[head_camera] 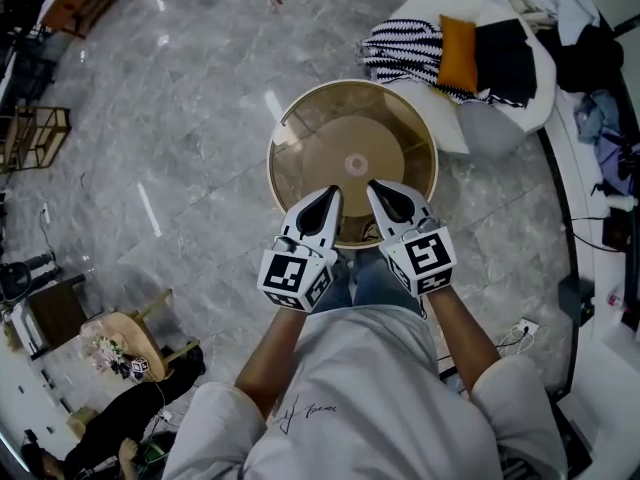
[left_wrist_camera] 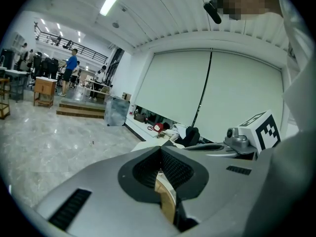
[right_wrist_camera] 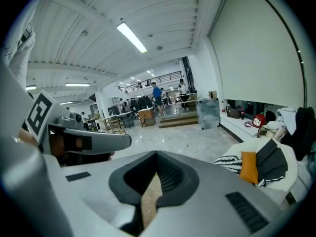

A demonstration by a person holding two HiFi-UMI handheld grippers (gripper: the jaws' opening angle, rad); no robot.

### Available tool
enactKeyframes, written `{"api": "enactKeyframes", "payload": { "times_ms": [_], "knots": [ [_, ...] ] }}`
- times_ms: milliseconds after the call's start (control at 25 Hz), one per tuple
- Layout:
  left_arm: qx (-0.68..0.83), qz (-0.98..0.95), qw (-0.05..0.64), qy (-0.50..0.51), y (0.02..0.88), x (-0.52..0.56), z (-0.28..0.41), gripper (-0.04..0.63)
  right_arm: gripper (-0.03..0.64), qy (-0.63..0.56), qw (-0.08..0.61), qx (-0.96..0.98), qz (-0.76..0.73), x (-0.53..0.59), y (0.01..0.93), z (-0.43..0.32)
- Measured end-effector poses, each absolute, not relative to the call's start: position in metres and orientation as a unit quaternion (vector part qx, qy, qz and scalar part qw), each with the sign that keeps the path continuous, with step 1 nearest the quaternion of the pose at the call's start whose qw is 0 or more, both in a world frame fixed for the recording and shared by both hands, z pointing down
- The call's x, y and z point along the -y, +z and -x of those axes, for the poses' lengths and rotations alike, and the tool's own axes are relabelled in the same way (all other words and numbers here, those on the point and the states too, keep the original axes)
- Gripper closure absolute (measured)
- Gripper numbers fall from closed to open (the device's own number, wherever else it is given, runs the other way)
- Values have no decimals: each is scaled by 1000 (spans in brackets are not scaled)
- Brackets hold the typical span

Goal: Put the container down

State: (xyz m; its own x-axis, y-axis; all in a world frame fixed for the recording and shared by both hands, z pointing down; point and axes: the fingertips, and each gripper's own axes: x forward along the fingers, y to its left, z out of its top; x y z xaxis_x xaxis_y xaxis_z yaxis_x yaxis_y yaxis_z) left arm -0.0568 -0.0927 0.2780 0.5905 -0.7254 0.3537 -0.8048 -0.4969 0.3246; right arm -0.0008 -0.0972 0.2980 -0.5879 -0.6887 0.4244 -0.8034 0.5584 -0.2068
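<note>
Marble floor (head_camera: pixel 200 148), one container (head_camera: pixel 350 133), two tools (head_camera: pixel 330 200) (head_camera: pixel 380 196)

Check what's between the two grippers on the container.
Only bare rim of the container lies between the left gripper and right gripper, seen in the head view.

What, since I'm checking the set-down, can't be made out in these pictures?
Floor under the container: head view, hidden by the container itself.
Its near rim: head view, covered by the left tongs and right tongs.
Most of the container: both gripper views, blocked by the tongs' own bodies; only a rim strip shows.
Whether it touches the floor: head view looks steeply down.
</note>
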Motion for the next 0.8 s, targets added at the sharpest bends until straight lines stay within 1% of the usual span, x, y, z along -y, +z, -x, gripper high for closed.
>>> {"api": "enactKeyframes", "payload": {
  "times_ms": [400,800],
  "knots": [
    [436,-867,229,74,249,91,63,577,601,189,141,877,-419,94,265,11],
    [421,-880,210,62,216,83,69,577,601,182,131,880,-418,91,232,16]
  ]
}}
